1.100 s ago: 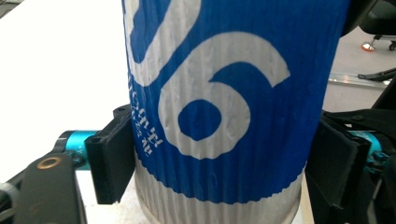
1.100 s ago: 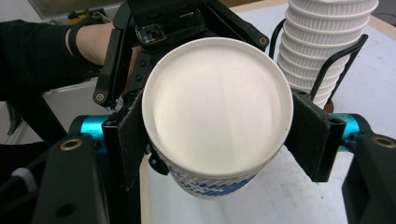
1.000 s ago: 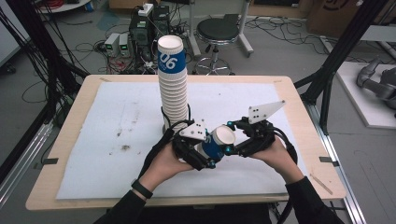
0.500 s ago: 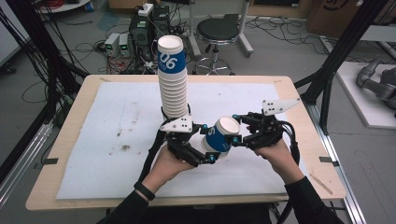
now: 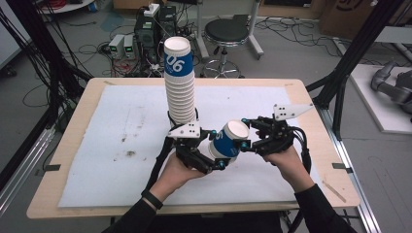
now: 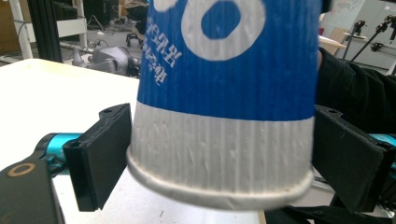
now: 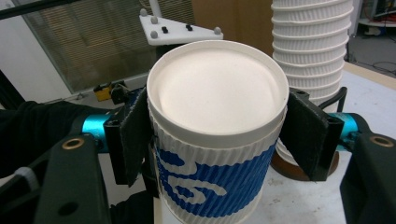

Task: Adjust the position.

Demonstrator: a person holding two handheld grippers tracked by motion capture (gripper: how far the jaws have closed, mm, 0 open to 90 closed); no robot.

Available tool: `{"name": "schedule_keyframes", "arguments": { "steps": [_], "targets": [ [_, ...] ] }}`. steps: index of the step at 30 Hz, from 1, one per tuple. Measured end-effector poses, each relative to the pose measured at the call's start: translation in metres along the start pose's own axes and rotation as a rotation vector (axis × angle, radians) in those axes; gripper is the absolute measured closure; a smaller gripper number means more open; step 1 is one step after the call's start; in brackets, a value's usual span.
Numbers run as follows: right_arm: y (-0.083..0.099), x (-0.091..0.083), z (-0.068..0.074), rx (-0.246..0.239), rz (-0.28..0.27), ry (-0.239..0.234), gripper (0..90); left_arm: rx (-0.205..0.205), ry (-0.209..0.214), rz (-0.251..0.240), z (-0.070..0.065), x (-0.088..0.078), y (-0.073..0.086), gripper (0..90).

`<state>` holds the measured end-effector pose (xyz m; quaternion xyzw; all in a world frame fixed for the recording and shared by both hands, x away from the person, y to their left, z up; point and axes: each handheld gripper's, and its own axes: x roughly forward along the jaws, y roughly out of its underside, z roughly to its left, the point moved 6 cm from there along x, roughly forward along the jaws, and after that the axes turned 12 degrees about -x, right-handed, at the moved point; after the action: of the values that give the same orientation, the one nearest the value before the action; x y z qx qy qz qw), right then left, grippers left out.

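Cup [image 5: 228,140] held sideways between two grippers, at 5 o'clock of one tall cup stack [image 5: 180,87].
Right gripper [image 5: 245,136] pinches its rim end; left gripper [image 5: 214,150], jaws just opening, flanks its base without pressing; the cup's open mouth is hidden.

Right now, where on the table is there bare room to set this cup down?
The white mat left of the cup stack is bare apart from stains; so is the far right corner. It is crowded at the middle front, around the cup and both tools.

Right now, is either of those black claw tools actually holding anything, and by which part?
Yes: the right gripper clamps the blue-and-white paper cup just under its rim. The left gripper has just opened its jaws, which flank the cup's base.
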<state>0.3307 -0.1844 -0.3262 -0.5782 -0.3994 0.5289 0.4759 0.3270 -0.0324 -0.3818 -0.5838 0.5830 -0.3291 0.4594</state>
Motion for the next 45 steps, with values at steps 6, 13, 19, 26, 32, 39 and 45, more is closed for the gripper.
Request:
{"name": "schedule_keyframes", "arguments": {
  "steps": [6, 13, 19, 26, 32, 39, 45],
  "targets": [
    [-0.001, 0.0, 0.001, -0.008, -0.011, 0.001, 30.0, 0.005, 0.026, -0.002, 0.001, -0.004, -0.001, 15.6],
    [0.003, -0.004, -0.001, -0.004, 0.014, -0.02, 29.8, 0.033, 0.009, 0.033, 0.002, -0.016, -0.008, 18.3],
    [0.007, -0.002, 0.0, -0.044, 0.129, -0.019, 25.2, 0.055, -0.019, 0.106, 0.002, -0.018, -0.008, 18.9],
    [0.007, -0.005, 0.001, -0.095, 0.233, 0.008, 19.8, 0.084, -0.06, 0.212, 0.002, -0.018, -0.006, 19.0],
    [0.014, 0.001, 0.003, -0.091, 0.297, -0.004, 25.8, 0.102, -0.068, 0.261, 0.001, -0.017, -0.004, 19.4],
    [0.013, -0.004, -0.001, -0.063, 0.205, -0.052, 29.5, 0.075, -0.042, 0.124, -0.001, -0.019, -0.012, 14.4],
    [0.007, -0.006, -0.002, -0.035, 0.095, -0.058, 29.8, 0.015, 0.051, -0.061, -0.003, -0.026, -0.018, 9.5]
  ]
}}
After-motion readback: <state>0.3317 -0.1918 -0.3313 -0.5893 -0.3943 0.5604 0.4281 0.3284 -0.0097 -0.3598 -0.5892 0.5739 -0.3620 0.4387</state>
